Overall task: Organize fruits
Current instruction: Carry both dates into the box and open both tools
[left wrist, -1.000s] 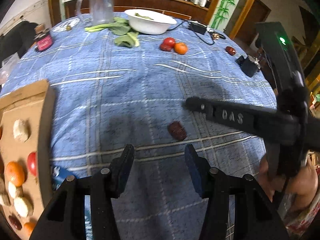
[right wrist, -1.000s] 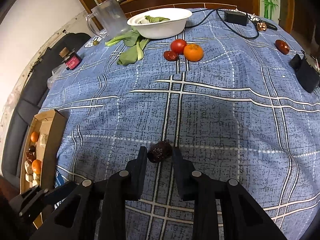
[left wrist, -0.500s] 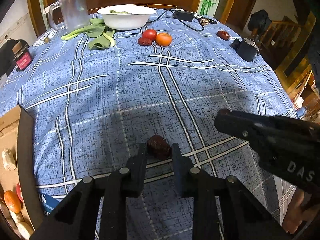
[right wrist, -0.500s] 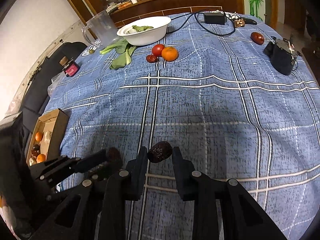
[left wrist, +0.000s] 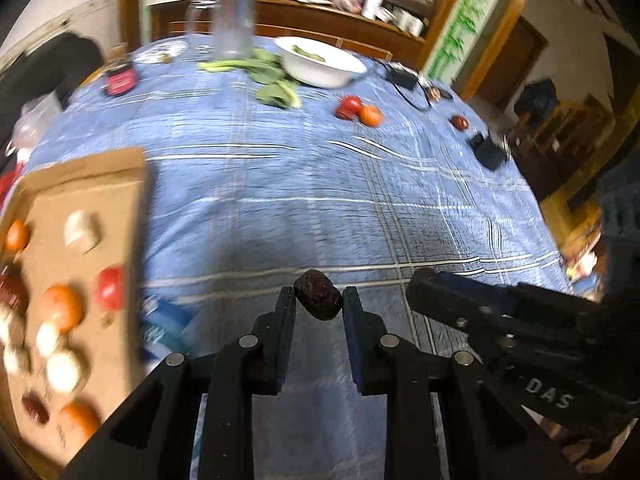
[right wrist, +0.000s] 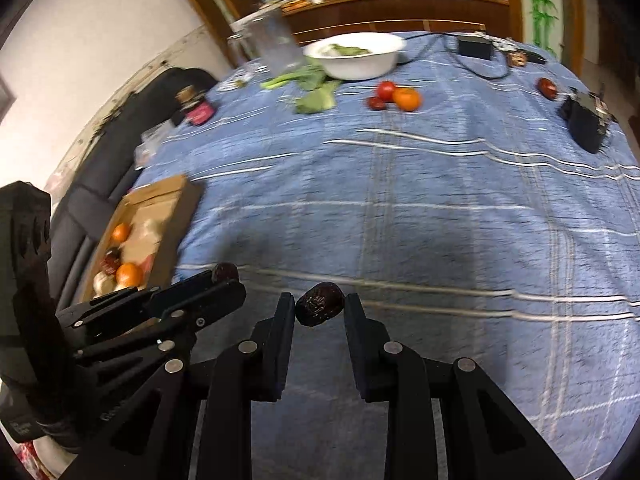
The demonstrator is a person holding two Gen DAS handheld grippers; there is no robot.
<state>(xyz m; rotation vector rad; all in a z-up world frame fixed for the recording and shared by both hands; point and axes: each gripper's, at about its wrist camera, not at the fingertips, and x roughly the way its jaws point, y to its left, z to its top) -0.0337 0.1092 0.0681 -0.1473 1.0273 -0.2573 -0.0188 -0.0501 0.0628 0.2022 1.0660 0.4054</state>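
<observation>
Both claws [left wrist: 319,305] [right wrist: 319,309] grip dates [left wrist: 318,294] [right wrist: 320,304]; box [left wrist: 120,248] w/ oranges, tomato.

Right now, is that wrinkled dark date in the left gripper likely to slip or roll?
Probably light: the left gripper pinches the date at its fingertips alone. Wrinkled skin likely resists slipping. Oval, so it may roll once released.

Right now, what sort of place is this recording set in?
Most likely a home dining room: a round table under a blue plaid tablecloth, a cluttered wooden sideboard behind it, and a white bowl of greens beside a clear pitcher.
</observation>
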